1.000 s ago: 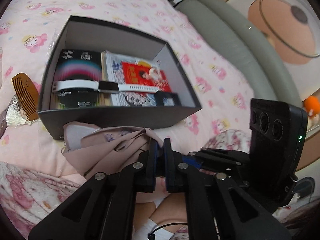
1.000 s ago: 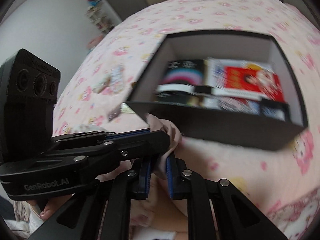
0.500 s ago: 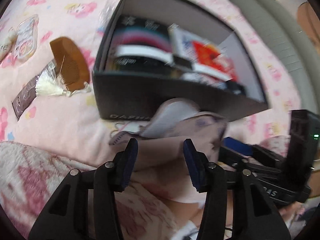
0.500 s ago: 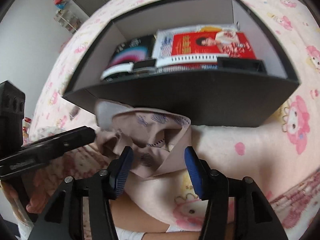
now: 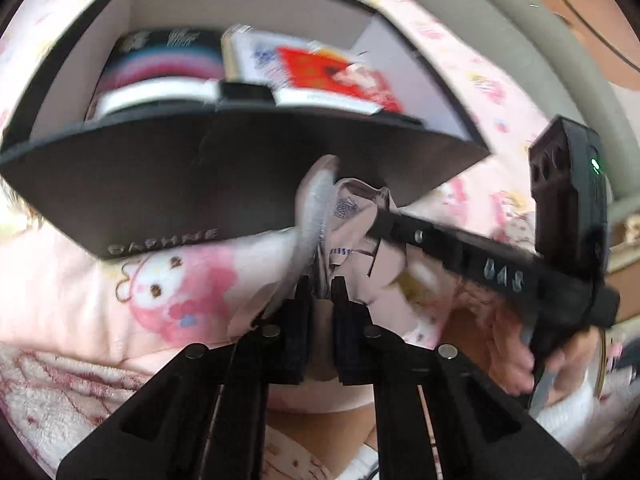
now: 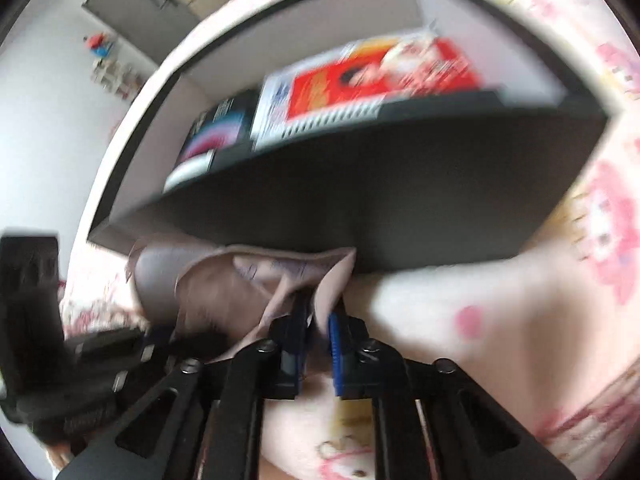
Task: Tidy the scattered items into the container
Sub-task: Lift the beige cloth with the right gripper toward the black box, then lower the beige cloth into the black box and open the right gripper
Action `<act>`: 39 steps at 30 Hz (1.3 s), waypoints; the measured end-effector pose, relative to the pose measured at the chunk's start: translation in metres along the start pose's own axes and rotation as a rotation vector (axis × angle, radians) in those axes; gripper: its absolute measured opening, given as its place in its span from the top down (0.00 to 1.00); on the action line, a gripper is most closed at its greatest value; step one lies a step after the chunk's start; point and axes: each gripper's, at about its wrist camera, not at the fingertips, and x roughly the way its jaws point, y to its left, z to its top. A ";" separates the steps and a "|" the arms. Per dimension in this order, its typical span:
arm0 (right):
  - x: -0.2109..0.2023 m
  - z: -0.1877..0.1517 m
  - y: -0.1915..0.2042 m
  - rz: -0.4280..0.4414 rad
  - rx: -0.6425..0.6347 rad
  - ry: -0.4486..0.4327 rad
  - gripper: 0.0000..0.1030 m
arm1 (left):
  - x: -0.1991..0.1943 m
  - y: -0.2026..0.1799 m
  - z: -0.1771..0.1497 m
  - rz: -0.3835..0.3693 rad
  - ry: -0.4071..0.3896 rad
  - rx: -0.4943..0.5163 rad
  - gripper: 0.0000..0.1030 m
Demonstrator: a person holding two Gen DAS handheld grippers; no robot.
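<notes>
A beige-pink patterned garment (image 5: pixel 352 236) lies bunched on the pink bed sheet against the near wall of the black box (image 5: pixel 192 184). My left gripper (image 5: pixel 322 284) is shut on the garment's near edge. My right gripper (image 6: pixel 320 316) is shut on another fold of the garment (image 6: pixel 224 284), just below the box wall (image 6: pixel 360 200). The right gripper's body also shows in the left wrist view (image 5: pixel 480 264). The box holds a black packet (image 5: pixel 160 60), a white watch band (image 5: pixel 156 94) and a red card (image 5: pixel 332 76). Both views are blurred.
The pink cartoon-print sheet (image 5: pixel 168 288) surrounds the box. A grey padded bed edge (image 5: pixel 500 40) runs along the right. A fluffy pink blanket (image 5: pixel 60 392) lies at the near left. A white wall and a grey door (image 6: pixel 132 4) show beyond the bed.
Half a second ago both grippers were open over the garment; now both have closed on it. Both cameras have moved closer to the box's near wall.
</notes>
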 end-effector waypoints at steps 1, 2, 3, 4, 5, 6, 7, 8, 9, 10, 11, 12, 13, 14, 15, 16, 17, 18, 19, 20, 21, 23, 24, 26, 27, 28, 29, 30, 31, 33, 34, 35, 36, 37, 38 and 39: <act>-0.009 0.002 -0.002 -0.002 -0.003 -0.028 0.93 | -0.005 0.002 0.000 -0.002 -0.014 -0.008 0.92; -0.014 0.002 -0.003 0.009 -0.009 -0.044 0.93 | -0.010 0.007 0.000 -0.006 -0.026 -0.034 0.92; -0.017 0.003 -0.004 0.034 -0.010 -0.046 0.93 | -0.013 0.012 0.000 -0.005 -0.035 -0.056 0.92; -0.015 0.004 -0.006 0.074 -0.005 -0.022 0.93 | -0.017 0.017 0.000 0.001 -0.045 -0.083 0.91; -0.009 0.002 -0.007 0.116 0.006 0.020 0.92 | -0.020 0.024 0.001 0.005 -0.052 -0.107 0.84; 0.000 0.005 -0.007 0.134 0.017 0.060 0.90 | -0.021 0.029 0.002 0.005 -0.054 -0.132 0.78; 0.006 0.002 -0.004 0.126 0.020 0.092 0.82 | -0.018 0.031 0.003 0.015 -0.053 -0.156 0.66; 0.011 -0.002 0.001 0.107 0.015 0.113 0.67 | -0.017 0.034 0.003 0.026 -0.051 -0.172 0.62; 0.017 -0.004 0.004 0.092 0.006 0.131 0.60 | -0.016 0.037 0.003 0.040 -0.049 -0.182 0.60; 0.021 -0.006 0.007 0.088 -0.003 0.140 0.50 | -0.013 0.038 0.003 0.053 -0.049 -0.188 0.59; 0.026 -0.008 0.010 0.081 -0.018 0.150 0.46 | -0.011 0.039 0.004 0.069 -0.047 -0.193 0.55; 0.029 -0.009 0.012 0.062 -0.033 0.153 0.45 | -0.008 0.042 0.004 0.096 -0.045 -0.201 0.52; 0.033 -0.011 0.014 0.042 -0.045 0.152 0.45 | -0.003 0.042 0.004 0.127 -0.041 -0.212 0.46; 0.035 -0.012 0.015 0.031 -0.051 0.150 0.45 | 0.003 0.047 0.008 0.161 -0.034 -0.225 0.46; 0.037 -0.013 0.016 0.028 -0.054 0.148 0.45 | 0.005 0.048 0.009 0.173 -0.027 -0.231 0.46; 0.037 -0.014 0.016 0.025 -0.056 0.144 0.45 | 0.007 0.048 0.009 0.174 -0.023 -0.234 0.45; 0.035 -0.014 0.017 0.027 -0.061 0.136 0.51 | 0.007 0.048 0.009 0.174 -0.023 -0.232 0.41; 0.033 -0.015 0.018 0.033 -0.069 0.130 0.57 | 0.008 0.048 0.007 0.178 -0.022 -0.228 0.39; 0.032 -0.015 0.018 0.035 -0.073 0.128 0.67 | 0.009 0.048 0.007 0.184 -0.019 -0.224 0.33; 0.031 -0.016 0.019 0.034 -0.076 0.128 0.75 | 0.011 0.048 0.007 0.191 -0.010 -0.221 0.29; 0.030 -0.017 0.019 0.033 -0.078 0.128 0.78 | 0.014 0.049 0.008 0.199 0.009 -0.218 0.28; 0.028 -0.018 0.020 0.039 -0.083 0.124 0.84 | 0.021 0.053 0.007 0.216 0.037 -0.220 0.30; 0.027 -0.018 0.021 0.045 -0.091 0.122 0.85 | 0.022 0.052 0.007 0.213 0.039 -0.215 0.33; 0.023 -0.020 0.023 0.057 -0.099 0.115 0.88 | 0.019 0.049 0.005 0.170 0.031 -0.190 0.69; 0.020 -0.021 0.023 0.060 -0.101 0.109 0.89 | 0.014 0.047 0.003 0.157 0.016 -0.180 0.72; 0.016 -0.021 0.023 0.068 -0.101 0.102 0.90 | 0.009 0.045 0.001 0.149 -0.003 -0.169 0.78; 0.011 -0.022 0.023 0.083 -0.102 0.091 0.90 | 0.002 0.042 -0.001 0.135 -0.024 -0.155 0.93; 0.004 -0.022 0.025 0.096 -0.111 0.077 0.91 | -0.006 0.039 -0.003 0.110 -0.044 -0.145 0.94; -0.003 -0.021 0.028 0.106 -0.133 0.056 0.91 | -0.013 0.036 -0.004 0.081 -0.059 -0.139 0.95; -0.019 -0.017 0.034 0.113 -0.168 0.012 0.91 | -0.028 0.027 -0.004 0.030 -0.092 -0.122 0.96; -0.026 -0.014 0.039 0.127 -0.175 -0.006 0.91 | -0.036 0.021 -0.002 0.021 -0.109 -0.103 0.96; -0.035 -0.009 0.038 0.146 -0.180 -0.024 0.91 | -0.044 0.014 0.001 0.019 -0.127 -0.081 0.97; -0.040 -0.003 0.043 0.157 -0.183 -0.040 0.91 | -0.051 0.003 0.005 0.020 -0.146 -0.059 0.97; -0.047 0.001 0.045 0.164 -0.188 -0.054 0.91 | -0.059 -0.004 0.011 0.016 -0.166 -0.038 0.97; -0.051 0.010 0.057 0.172 -0.196 -0.067 0.91 | -0.064 -0.009 0.017 0.012 -0.181 -0.022 0.97; -0.054 0.021 0.060 0.179 -0.203 -0.079 0.91 | -0.071 -0.015 0.025 0.008 -0.199 -0.003 0.97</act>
